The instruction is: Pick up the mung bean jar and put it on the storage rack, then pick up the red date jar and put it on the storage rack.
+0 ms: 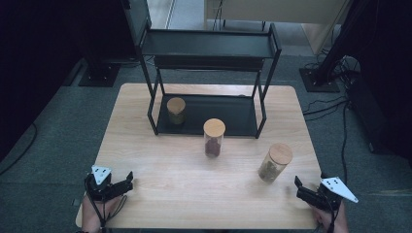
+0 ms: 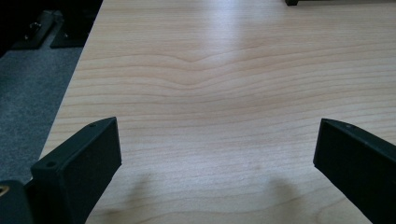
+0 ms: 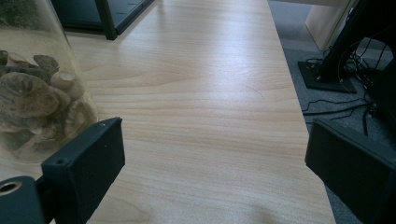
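Three glass jars with wooden lids are out. One jar [image 1: 176,110] stands on the lower shelf of the black rack [image 1: 265,114]. A second jar [image 1: 214,138] with dark reddish contents stands on the table in front of the rack. The third jar [image 1: 274,162], holding pale brownish lumps, stands at the right front; in the right gripper view this jar [image 3: 35,95] is just left of the left jaw. My left gripper [image 1: 129,179] [image 2: 215,140] is open over bare wood at the front left. My right gripper [image 1: 298,187] [image 3: 215,137] is open at the front right, nothing between its jaws.
The wooden table [image 1: 170,189] carries the two-tier black rack at its back middle. The table's right edge runs close to my right gripper, with grey carpet, a stand base [image 3: 327,77] and cables [image 1: 340,104] beyond. A rack leg [image 3: 106,21] stands ahead of the right gripper.
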`<state>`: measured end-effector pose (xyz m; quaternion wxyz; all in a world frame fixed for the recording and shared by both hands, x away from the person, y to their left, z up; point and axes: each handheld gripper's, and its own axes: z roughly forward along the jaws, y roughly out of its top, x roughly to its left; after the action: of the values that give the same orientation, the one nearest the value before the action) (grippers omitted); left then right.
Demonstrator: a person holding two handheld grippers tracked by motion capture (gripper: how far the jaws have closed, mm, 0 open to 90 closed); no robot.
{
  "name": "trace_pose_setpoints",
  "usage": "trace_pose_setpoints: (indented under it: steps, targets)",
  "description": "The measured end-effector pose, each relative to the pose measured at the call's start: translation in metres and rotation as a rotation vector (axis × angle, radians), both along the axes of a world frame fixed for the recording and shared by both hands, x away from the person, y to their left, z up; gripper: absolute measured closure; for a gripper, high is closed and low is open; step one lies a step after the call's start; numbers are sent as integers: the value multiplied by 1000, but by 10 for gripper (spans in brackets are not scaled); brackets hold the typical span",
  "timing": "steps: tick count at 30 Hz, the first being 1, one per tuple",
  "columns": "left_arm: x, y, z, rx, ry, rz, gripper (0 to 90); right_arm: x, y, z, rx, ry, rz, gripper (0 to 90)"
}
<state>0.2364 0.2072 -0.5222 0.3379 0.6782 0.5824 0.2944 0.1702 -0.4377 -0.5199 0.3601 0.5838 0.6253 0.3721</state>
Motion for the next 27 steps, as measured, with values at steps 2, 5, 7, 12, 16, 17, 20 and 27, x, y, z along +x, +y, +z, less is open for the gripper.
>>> trace_pose_setpoints:
  steps: [2, 5, 7, 12, 16, 17, 20, 27]
  targets:
    - [0, 2, 0, -10, 0, 2, 11, 0, 0, 0, -1, 0, 0, 47]
    - [1, 3, 0, -24, 12, 2, 11, 0, 0, 0, -2, 1, 1, 47]
    - [2, 5, -1, -37, 23, 0, 11, 0, 0, 0, -3, 2, 1, 47]
    - [1, 9, 0, -81, 3, 19, 12, -1, 1, 0, -10, -5, -1, 46]
    - [0, 5, 0, -46, -10, 1, 12, 0, 2, 0, -16, 1, -2, 43]
    - [-1, 4, 0, -39, -9, 0, 12, 0, 2, 0, -20, 0, 0, 42]
    - [-1, 3, 0, -28, -15, 0, 12, 0, 3, 0, -26, 0, 1, 39]
    - [-3, 3, 0, -41, -13, -27, 12, 1, 8, -1, -75, 13, -11, 39]
